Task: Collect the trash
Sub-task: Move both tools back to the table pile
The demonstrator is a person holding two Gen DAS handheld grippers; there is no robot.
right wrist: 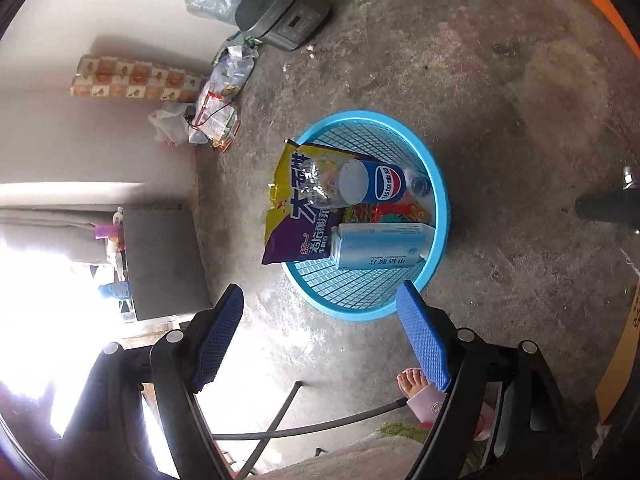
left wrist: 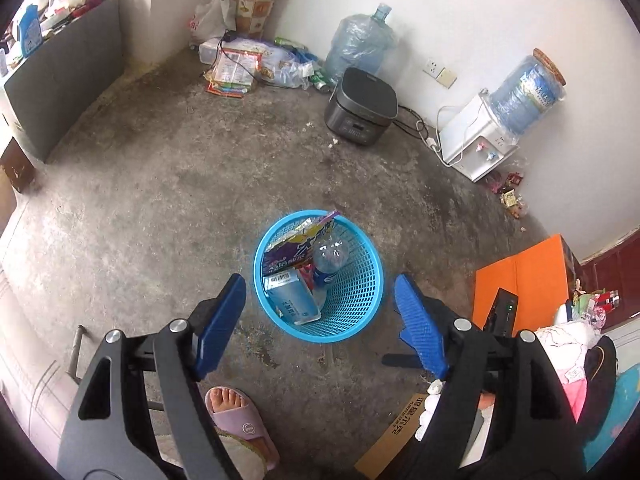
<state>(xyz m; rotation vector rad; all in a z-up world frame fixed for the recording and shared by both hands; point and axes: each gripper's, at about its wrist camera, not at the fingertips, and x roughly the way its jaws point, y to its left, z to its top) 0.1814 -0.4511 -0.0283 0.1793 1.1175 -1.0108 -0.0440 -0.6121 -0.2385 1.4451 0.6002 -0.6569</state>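
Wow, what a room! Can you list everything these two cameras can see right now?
Blue plastic mesh basket: one, middle of the concrete floor.
Yellow-and-purple snack bag: one, leaning out over the basket's rim.
Clear plastic bottle with blue label: one, lying in the basket.
Pale blue carton: one, in the basket.
Dark grey rice cooker: one, by the far wall.
Blue water jugs: two, one on the floor, one atop the white dispenser.
Litter pile: mixed wrappers and bags, far corner.
Orange board: one, right side.
Pink slipper on a foot: one, near edge.
Left gripper: blue pads, open, empty.
Right gripper: blue pads, open, empty.
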